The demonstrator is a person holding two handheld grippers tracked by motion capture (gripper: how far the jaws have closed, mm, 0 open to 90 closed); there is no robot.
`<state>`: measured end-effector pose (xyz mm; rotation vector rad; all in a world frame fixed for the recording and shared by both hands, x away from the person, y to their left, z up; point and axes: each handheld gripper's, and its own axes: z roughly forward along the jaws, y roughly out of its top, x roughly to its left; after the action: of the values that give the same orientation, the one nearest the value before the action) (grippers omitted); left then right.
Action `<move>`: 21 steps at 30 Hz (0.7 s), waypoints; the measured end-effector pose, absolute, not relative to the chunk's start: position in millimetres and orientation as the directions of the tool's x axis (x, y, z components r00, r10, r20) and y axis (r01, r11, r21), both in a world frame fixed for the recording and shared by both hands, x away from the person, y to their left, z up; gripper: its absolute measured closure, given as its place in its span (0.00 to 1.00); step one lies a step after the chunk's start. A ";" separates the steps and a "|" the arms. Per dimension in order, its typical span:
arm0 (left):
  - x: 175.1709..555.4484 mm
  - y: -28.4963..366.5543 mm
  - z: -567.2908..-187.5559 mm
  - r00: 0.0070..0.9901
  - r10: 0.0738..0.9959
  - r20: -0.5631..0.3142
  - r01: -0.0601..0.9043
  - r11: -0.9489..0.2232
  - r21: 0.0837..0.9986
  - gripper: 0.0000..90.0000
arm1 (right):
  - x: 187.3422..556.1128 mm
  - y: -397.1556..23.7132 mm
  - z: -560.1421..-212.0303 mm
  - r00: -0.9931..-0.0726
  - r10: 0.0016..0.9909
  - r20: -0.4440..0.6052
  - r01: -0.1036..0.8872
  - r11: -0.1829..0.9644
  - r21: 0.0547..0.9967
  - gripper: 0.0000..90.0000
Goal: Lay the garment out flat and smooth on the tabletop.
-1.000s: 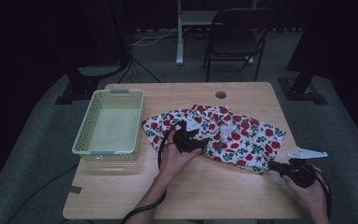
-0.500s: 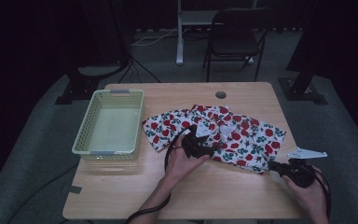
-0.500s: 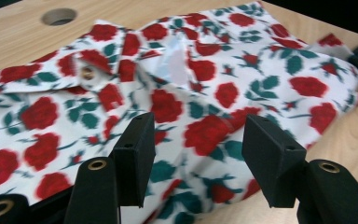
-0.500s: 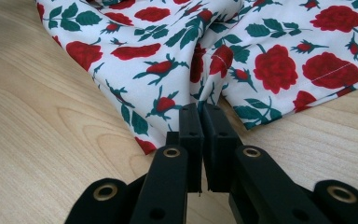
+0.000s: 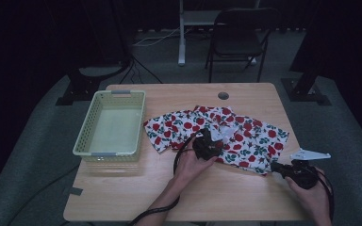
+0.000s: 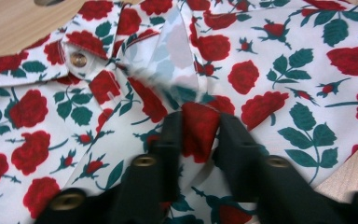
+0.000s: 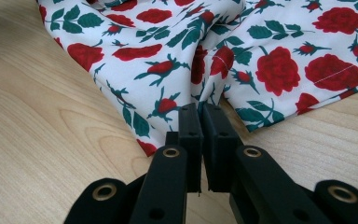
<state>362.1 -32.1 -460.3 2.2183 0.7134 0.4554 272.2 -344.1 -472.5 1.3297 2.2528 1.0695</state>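
A white shirt (image 5: 250, 139) printed with red roses and green leaves lies crumpled on the wooden table (image 5: 136, 197), right of centre. My left gripper (image 5: 216, 141) rests on the shirt's middle, near the collar and a brass snap (image 6: 78, 59). Its jaws have just been closing, and a red fold of the shirt (image 6: 284, 70) is now pinched between them at the left gripper (image 6: 199, 126). My right gripper (image 5: 273, 165) sits at the shirt's near right corner. In the right gripper view the right gripper (image 7: 200, 112) is shut on the hem of the shirt (image 7: 279, 70), which bunches at the jaw tips.
A pale green plastic basket (image 5: 86, 127) stands on the table's left side, nothing in it. A round cable hole (image 5: 223, 95) is near the far edge. A dark folding chair (image 5: 240, 28) stands behind the table. Bare wood runs along the front edge.
My left hand slid right across the shirt, from its left part to the collar area, and its jaws closed on a fold. The right gripper stayed put.
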 end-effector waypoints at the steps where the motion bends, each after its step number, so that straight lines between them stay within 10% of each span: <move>1: 362.0 -30.5 -459.7 0.780 0.619 0.091 0.356 -0.559 0.749 0.91 | 272.2 -344.2 -472.5 -0.519 0.849 0.101 0.614 0.288 0.735 0.96; 21: 318.4 131.5 -392.0 0.794 0.588 -0.152 0.380 -0.286 0.880 1.00 | 252.7 -368.3 -438.5 -0.517 0.850 0.105 0.524 0.217 0.823 0.99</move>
<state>318.4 131.5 -392.0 1.9117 0.7314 0.2436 252.7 -368.3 -438.5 1.2762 2.1286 1.2104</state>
